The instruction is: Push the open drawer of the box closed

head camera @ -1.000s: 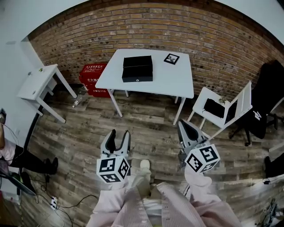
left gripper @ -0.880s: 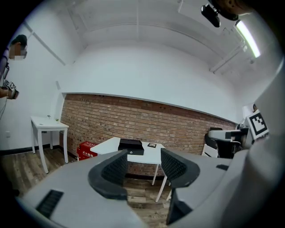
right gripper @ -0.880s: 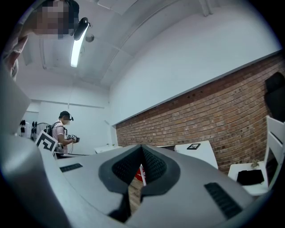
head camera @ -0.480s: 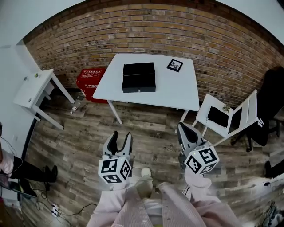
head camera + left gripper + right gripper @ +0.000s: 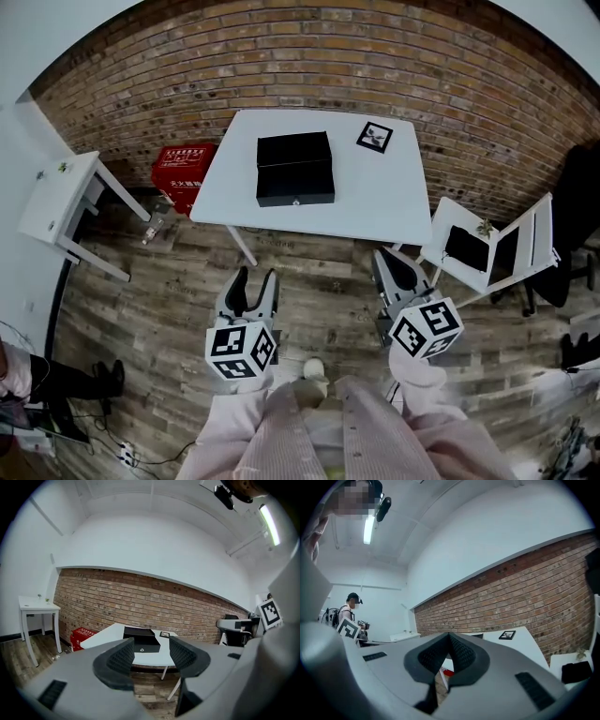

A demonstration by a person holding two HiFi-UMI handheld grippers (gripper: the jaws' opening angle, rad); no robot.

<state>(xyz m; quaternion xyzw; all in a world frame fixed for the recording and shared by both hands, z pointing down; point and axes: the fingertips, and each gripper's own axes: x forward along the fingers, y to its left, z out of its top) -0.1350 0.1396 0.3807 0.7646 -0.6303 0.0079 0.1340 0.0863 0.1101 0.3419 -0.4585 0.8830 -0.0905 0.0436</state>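
Note:
A black box (image 5: 294, 169) lies on the white table (image 5: 375, 197), with its drawer pulled out toward me and a small lock on the drawer front (image 5: 296, 199). Both grippers hang over the wooden floor, well short of the table's near edge. My left gripper (image 5: 255, 277) is open with nothing between its jaws. In the left gripper view the box (image 5: 143, 642) shows far off between the spread jaws of the left gripper (image 5: 152, 651). My right gripper (image 5: 382, 258) is shut and holds nothing. In the right gripper view the right gripper (image 5: 449, 641) has its pads pressed together.
A square marker card (image 5: 374, 137) lies at the table's far right. A red crate (image 5: 183, 167) stands on the floor left of the table, beside a small white side table (image 5: 58, 192). A white folding chair (image 5: 478, 246) stands at the right. Another person (image 5: 349, 606) stands far off.
The table and box have drawn nearer and lower in the head view as I stepped forward. Both grippers kept their pose, left open and right shut.

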